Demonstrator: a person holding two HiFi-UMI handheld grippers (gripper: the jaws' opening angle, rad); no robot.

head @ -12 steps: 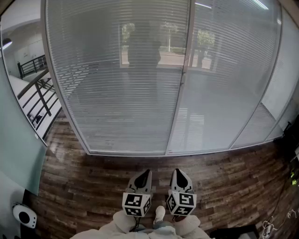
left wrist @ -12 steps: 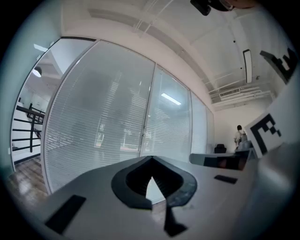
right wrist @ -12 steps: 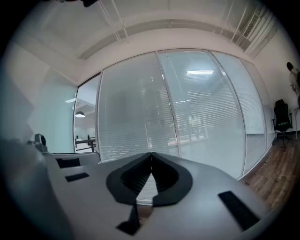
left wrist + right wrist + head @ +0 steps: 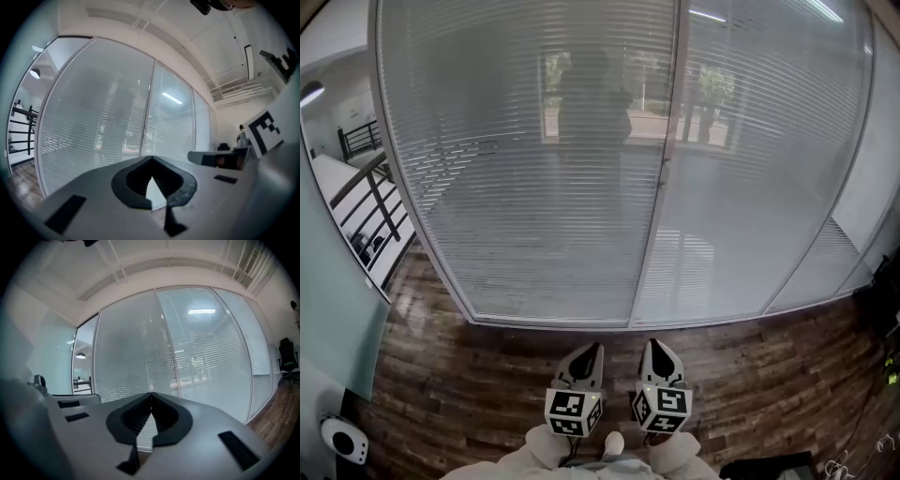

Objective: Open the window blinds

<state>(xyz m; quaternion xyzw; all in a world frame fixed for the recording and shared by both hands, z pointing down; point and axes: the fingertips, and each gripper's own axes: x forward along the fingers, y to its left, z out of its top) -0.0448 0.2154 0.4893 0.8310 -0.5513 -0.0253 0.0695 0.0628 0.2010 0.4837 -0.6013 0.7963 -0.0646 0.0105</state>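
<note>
Two grippers, both shut and both empty. Your left gripper (image 4: 593, 347) has its jaw tips pressed together in the left gripper view (image 4: 151, 158). Only the window shows through the gap behind the tips. Your right gripper (image 4: 654, 343) is the same: tips meeting and nothing clamped in the right gripper view (image 4: 151, 394).

Landmark is the centre mullion (image 4: 661, 169) of the glass wall. In the head view the left gripper sits just left of the mullion's foot and the right gripper just right of it. Both are low in frame over the wood plank floor (image 4: 441, 375), well apart from the glass and side by side, pointing at the mullion. Each marker cube (image 4: 574, 411) sits at the back of its gripper, right above your light sleeves (image 4: 546, 448).

The window blinds (image 4: 534, 187) hang fully lowered on both sides of the mullion, covering the panes down to the bottom frame. The slats run horizontal with a dim outdoor view showing through. Neither gripper touches them. No cord or wand is visible to me.

Far left of the mullion there's a dark railing (image 4: 370, 197) behind the glass. Also far left, a small round white device (image 4: 342, 439) sits on the floor in the bottom corner.
</note>
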